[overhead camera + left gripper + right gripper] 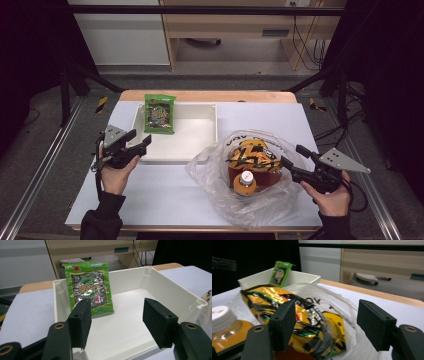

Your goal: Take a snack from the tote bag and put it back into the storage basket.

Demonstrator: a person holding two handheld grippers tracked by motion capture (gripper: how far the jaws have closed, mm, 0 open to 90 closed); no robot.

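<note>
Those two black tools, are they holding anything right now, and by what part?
Nothing is held. The left tool stands open at the white tray, apart from the green snack packet. The right tool is open beside the plastic bag.

Table (165,200) w/ white cover: tray (210,131) at back, plastic bag (215,175) front-right.

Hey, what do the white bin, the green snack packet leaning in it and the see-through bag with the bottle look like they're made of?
The white bin looks like rigid moulded plastic: matt, thick-walled, with rounded corner posts. The green snack packet seems to be glossy plastic film with a clear or foil-like window, given its crinkled glints. The see-through bag appears to be thin, soft plastic film, wrinkled and translucent. The bottle inside looks like clear plastic with a white cap.
</note>
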